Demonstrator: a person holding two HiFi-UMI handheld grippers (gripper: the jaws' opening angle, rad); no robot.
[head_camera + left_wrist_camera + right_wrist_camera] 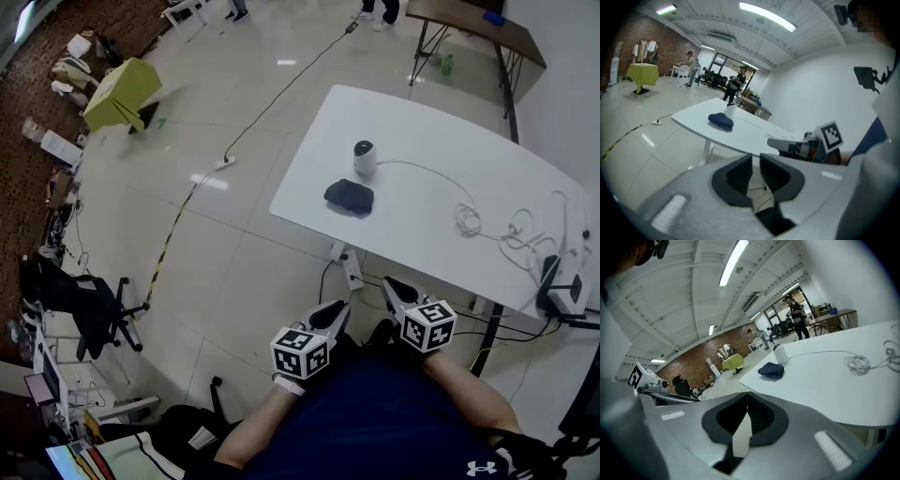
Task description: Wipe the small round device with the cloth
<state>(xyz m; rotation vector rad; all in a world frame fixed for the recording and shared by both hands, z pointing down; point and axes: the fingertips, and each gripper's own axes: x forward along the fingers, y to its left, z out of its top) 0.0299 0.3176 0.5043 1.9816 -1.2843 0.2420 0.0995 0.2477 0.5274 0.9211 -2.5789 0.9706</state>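
Left gripper [336,309]: closed, holding nothing.
Right gripper [394,289]: closed tight, holding nothing, at 3 o'clock of the left one.
Small round device [365,157]: stands on the white table [422,225], 12 o'clock from both grippers.
Cloth [349,196]: dark blue lump, just beside the device at 7 o'clock.

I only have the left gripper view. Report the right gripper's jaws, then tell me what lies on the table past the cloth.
Observer: The right gripper is shut, with nothing between its jaws.
Operator: Good. Now the rest.
Observer: A white cable runs from the small round device to a loose coil lying farther right on the table.
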